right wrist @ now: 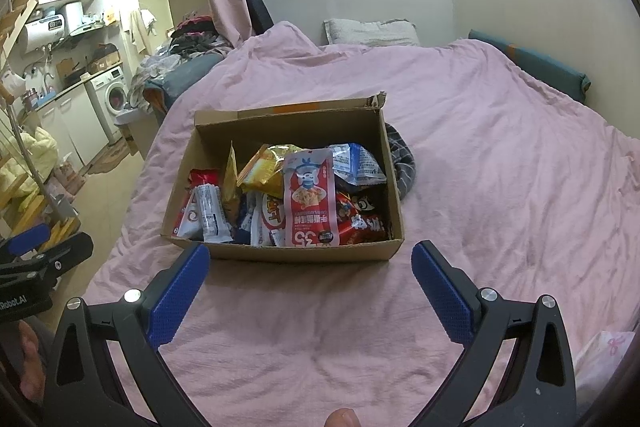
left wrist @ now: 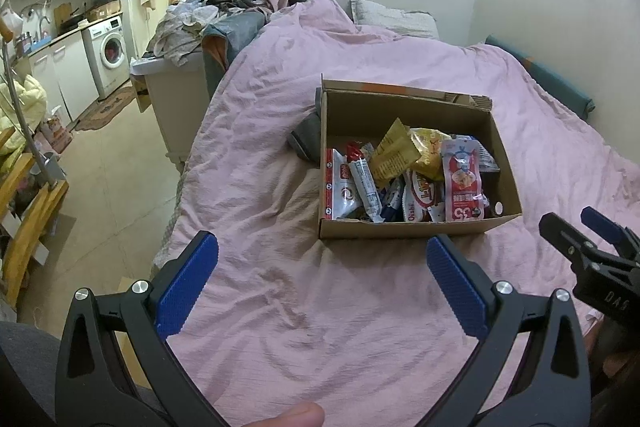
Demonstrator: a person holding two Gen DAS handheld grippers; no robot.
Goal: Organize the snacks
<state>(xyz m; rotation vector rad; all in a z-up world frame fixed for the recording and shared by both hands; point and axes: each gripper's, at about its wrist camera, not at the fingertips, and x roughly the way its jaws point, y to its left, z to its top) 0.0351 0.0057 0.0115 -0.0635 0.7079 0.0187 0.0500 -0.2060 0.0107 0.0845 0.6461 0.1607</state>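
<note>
Lying on the big, soft pink blanket (right wrist: 480,147), the open brown cardboard box (right wrist: 304,253) of snack packets could tip if bumped. A tall red-and-white pouch (right wrist: 310,199) might slip out. Left claw (left wrist: 322,281) and right claw (right wrist: 310,285) hover near, both spread wide, empty.

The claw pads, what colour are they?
Blue, on black arms; the right wrist view shows the pads best.

Left claw (left wrist: 322,267) and right claw (right wrist: 310,273) both gape wide and empty, level, side by side above the bed's near edge; a fingertip (left wrist: 296,415) shows beneath the left
</note>
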